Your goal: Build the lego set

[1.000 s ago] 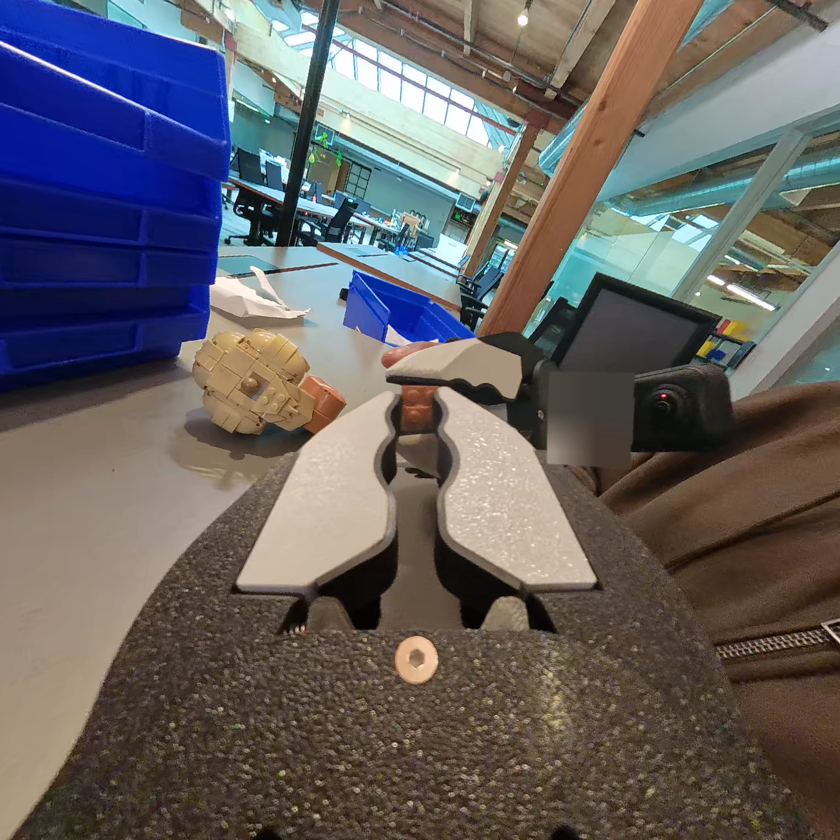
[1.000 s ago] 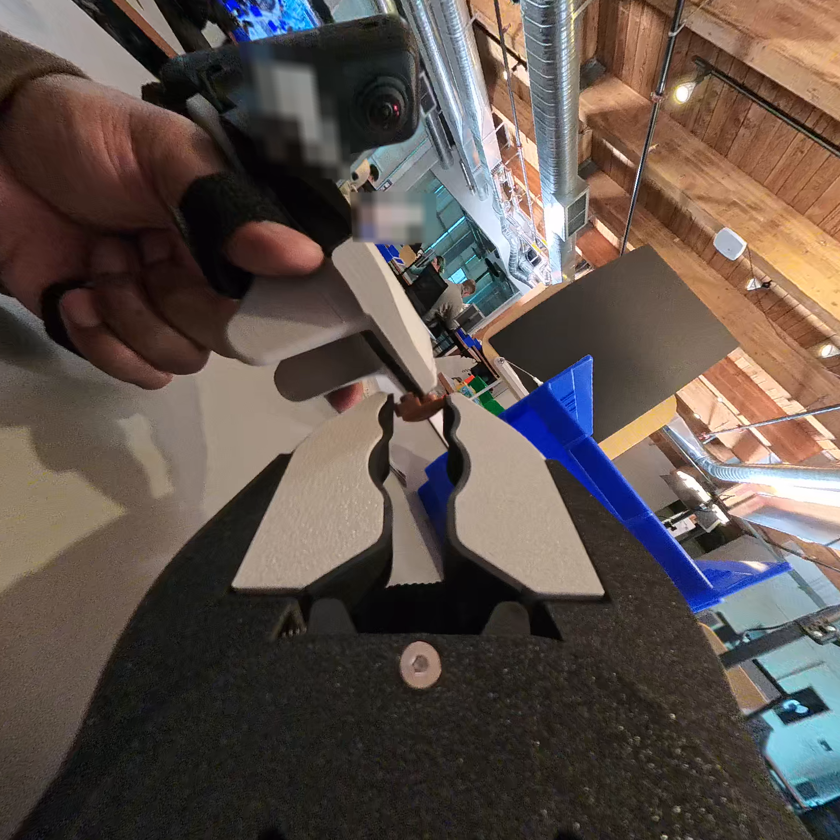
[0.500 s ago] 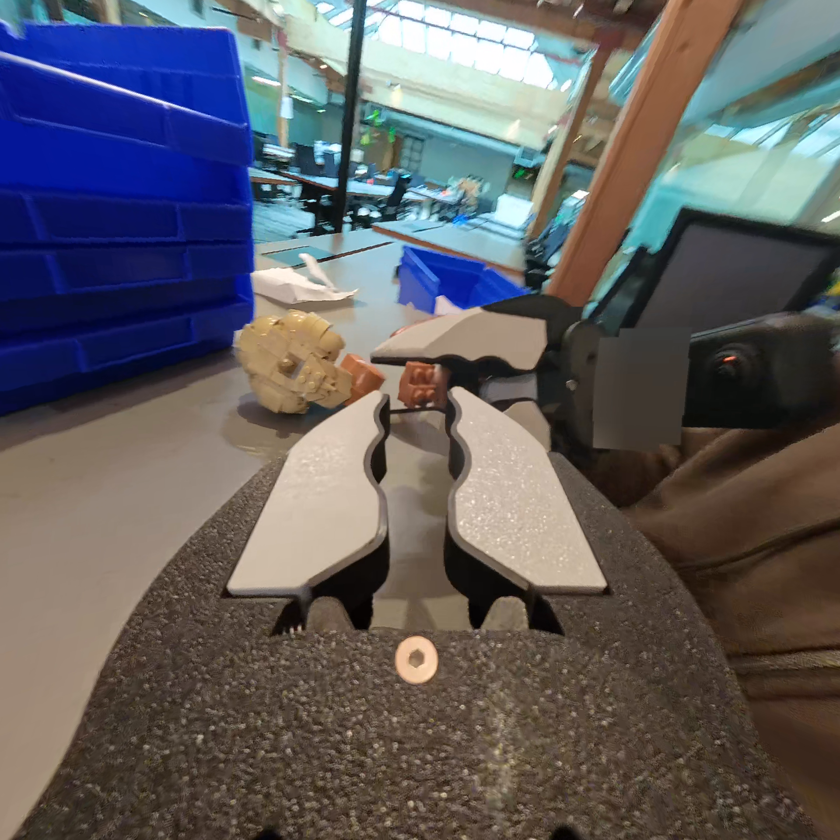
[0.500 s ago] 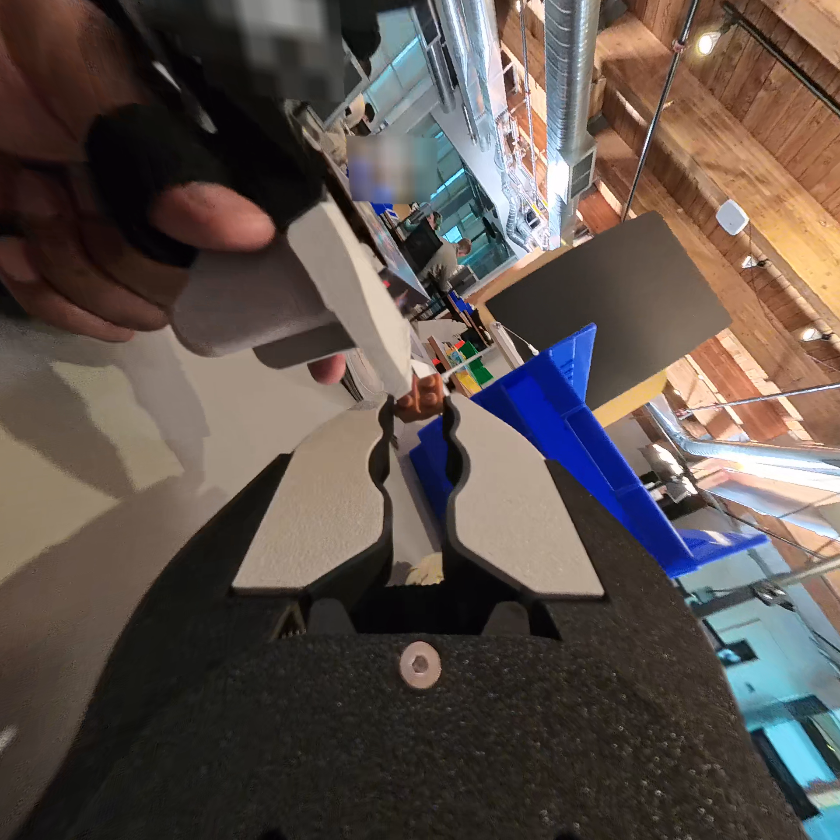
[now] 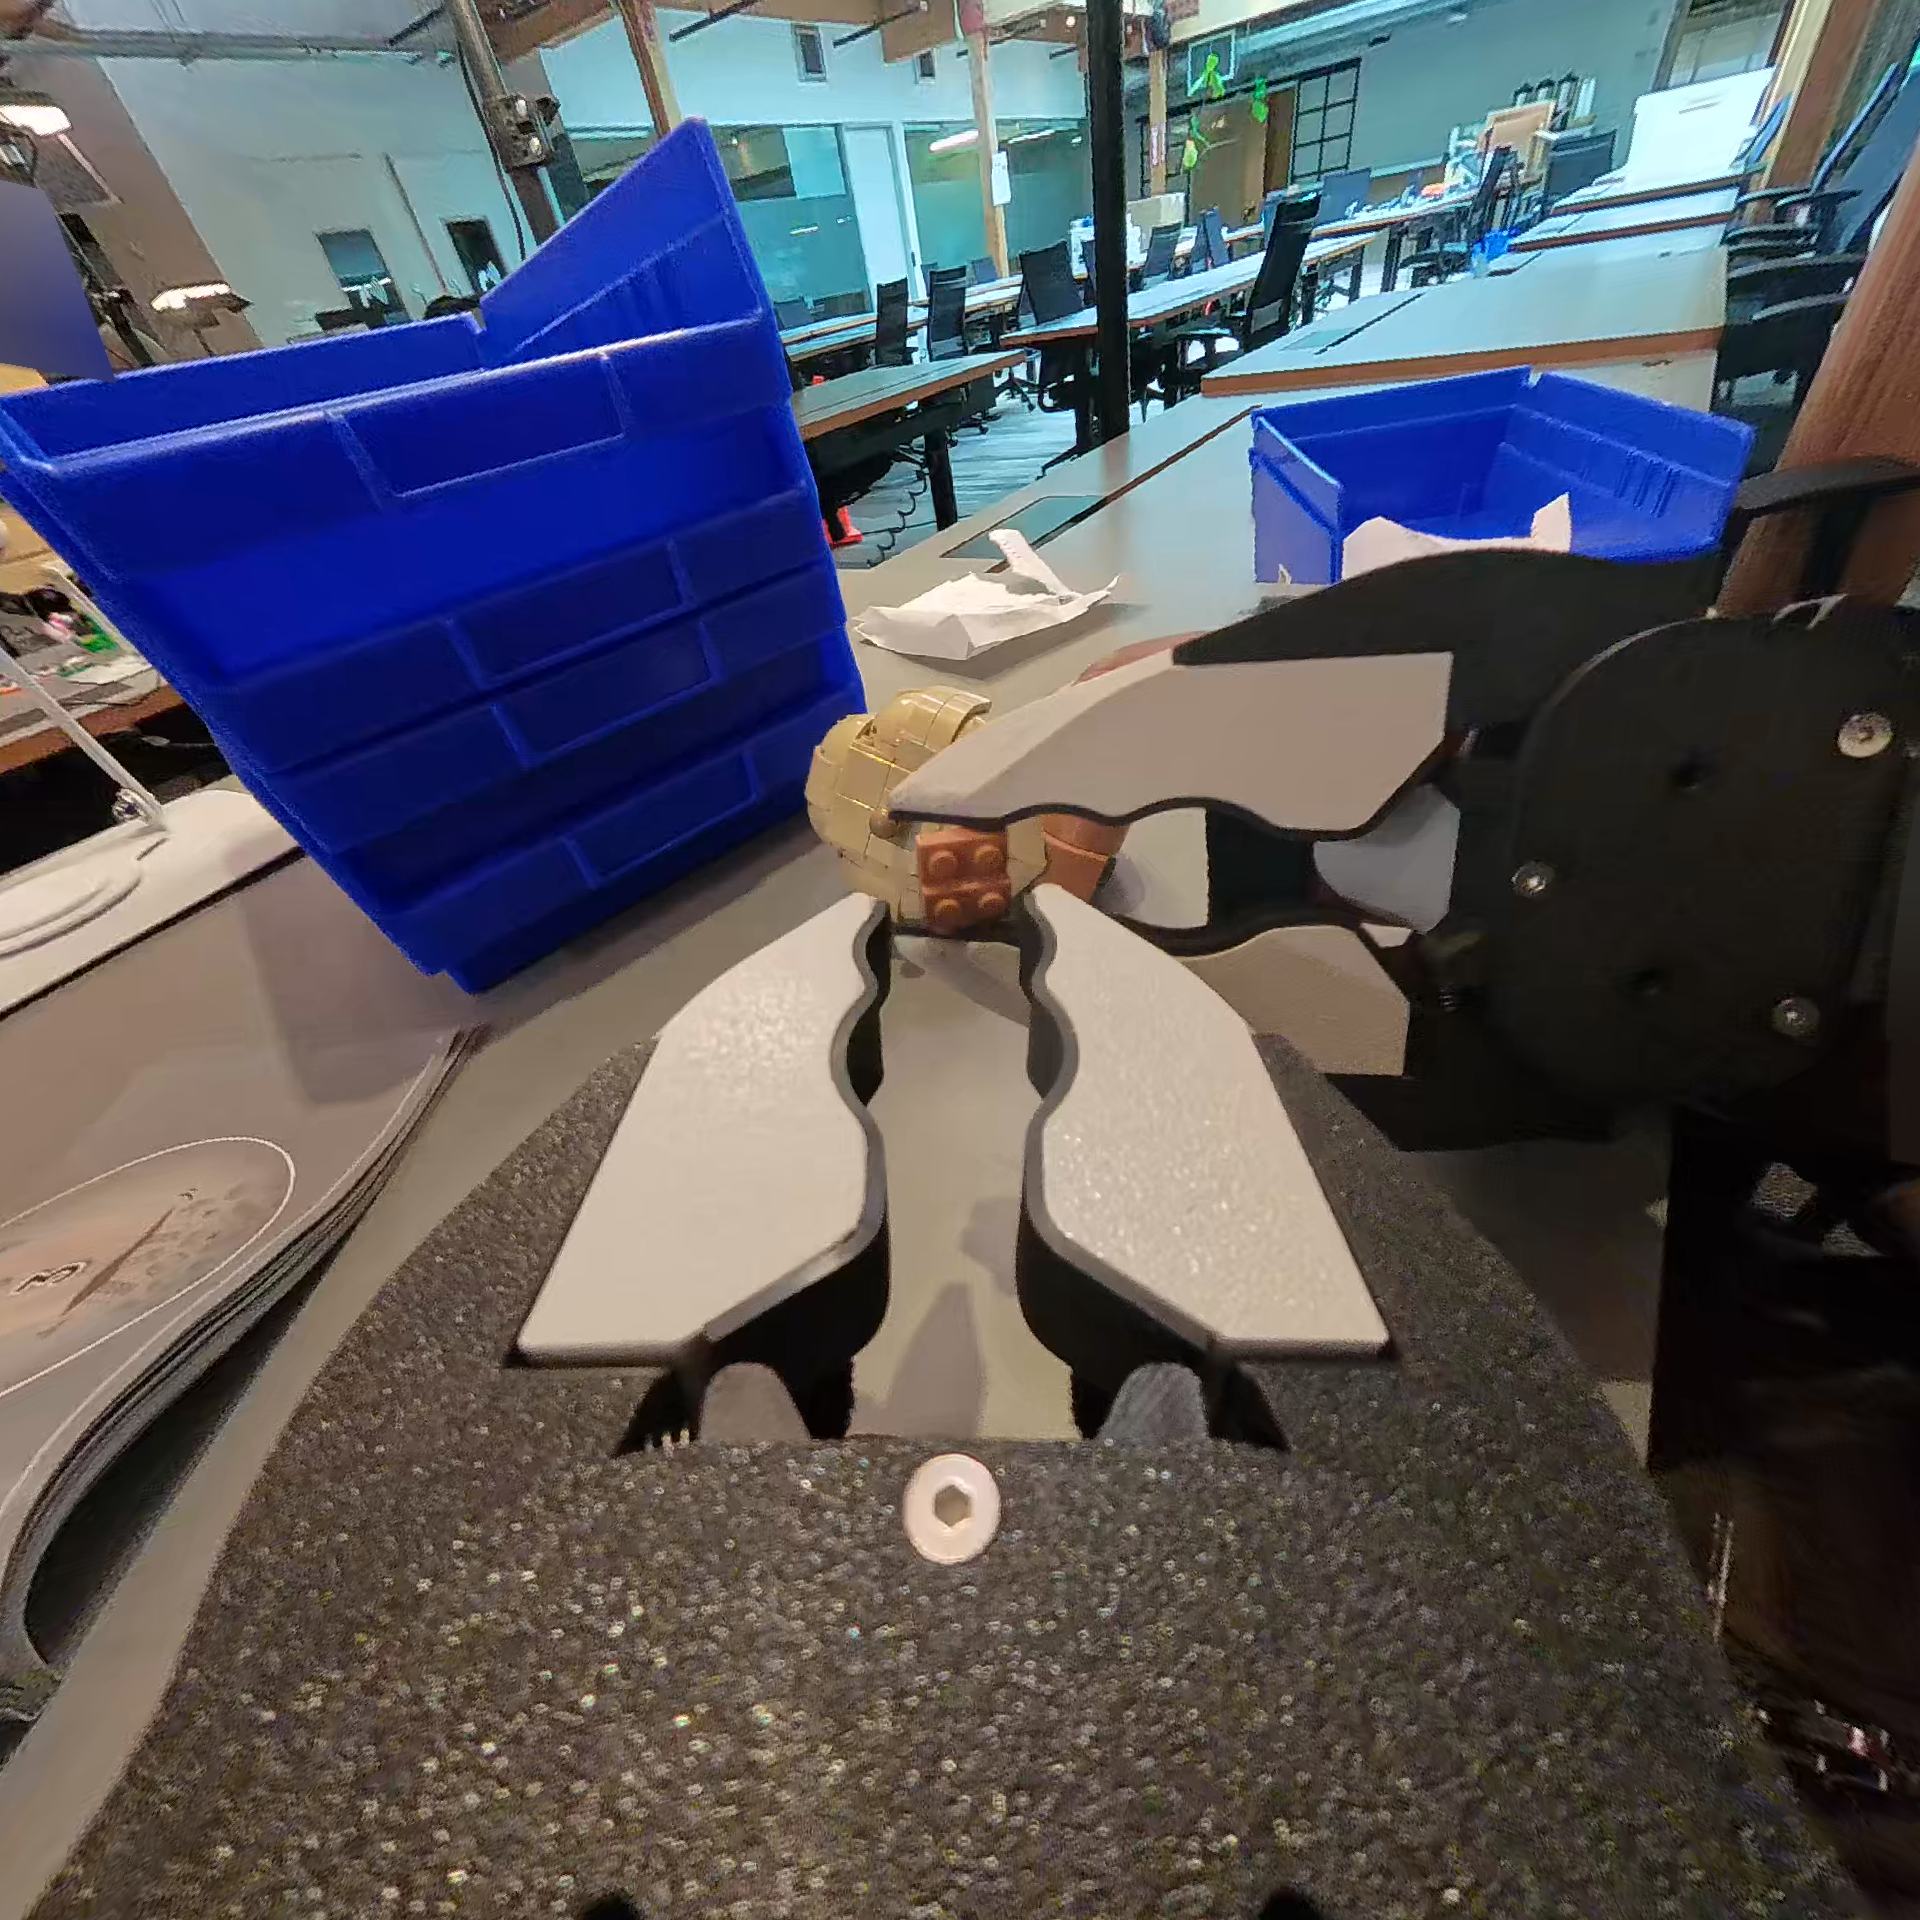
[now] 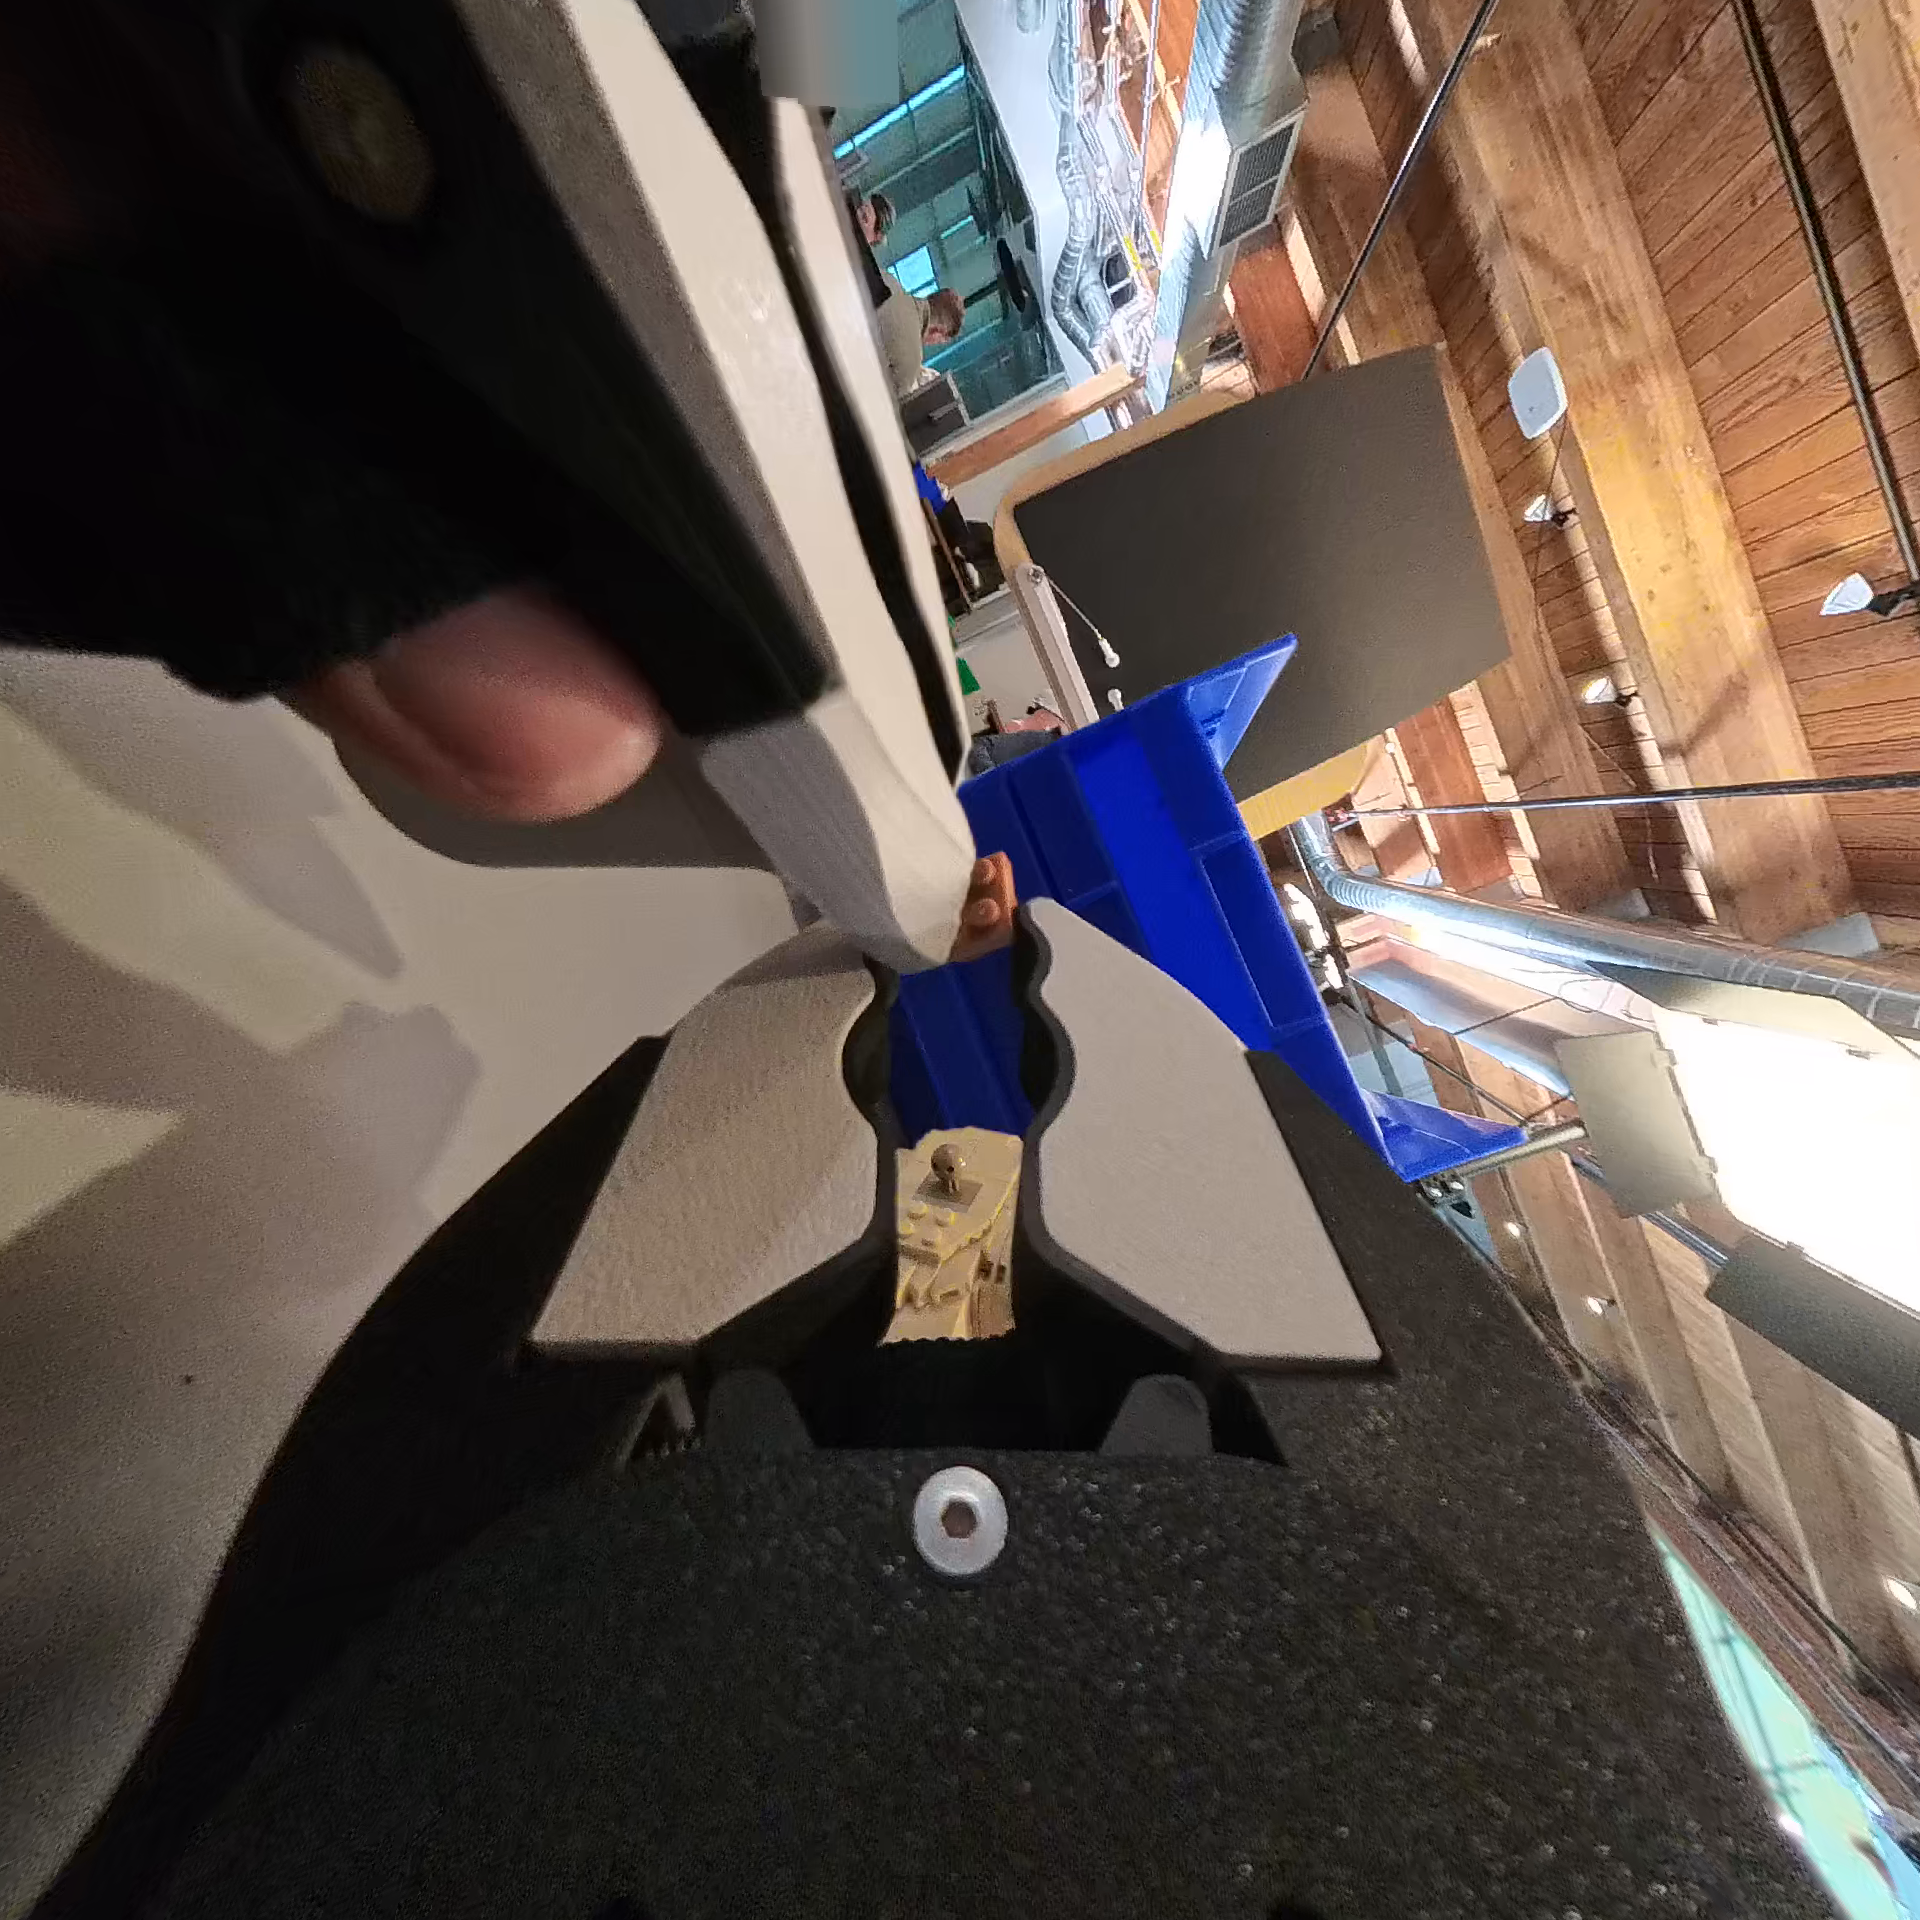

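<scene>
Grey counter [image 5: 623, 997] carries all items noted. A stack of nested blue bins [image 5: 499, 644] stands at rear left, tilted back. An open instruction booklet [image 5: 208, 1174] lies flat at the left edge, in front of the stack. A single blue bin [image 5: 1496, 468] sits at rear right, well apart from the stack, with white paper showing inside it.

Left tongs [image 5: 958, 920] point across the counter toward the model. Their two grey fingers stand apart and nothing is clamped between them. Right tongs [image 6: 956, 935] come in from the right in the left wrist view, seen side-on, with one finger above the other. In the right wrist view a fingertip [image 6: 488, 717] of the person's hand rests against the underside of the left tongs, beside a black strap.

A crumpled white paper [image 5: 977, 618] lies on the counter between the stack and the single bin.

The tan lego model [image 5: 883, 769], rounded and studded, rests on the counter just beside the foot of the stack, with a brown section on its right side. The right wrist view shows it through the gap between the right fingers.

The brown brick [image 5: 961, 878], four studs facing the left camera, is off the counter, directly under the upper right finger's tip. The right tongs appear to grip it. It sits just beyond the left fingertips, in front of the model. Contact with the model cannot be determined.
</scene>
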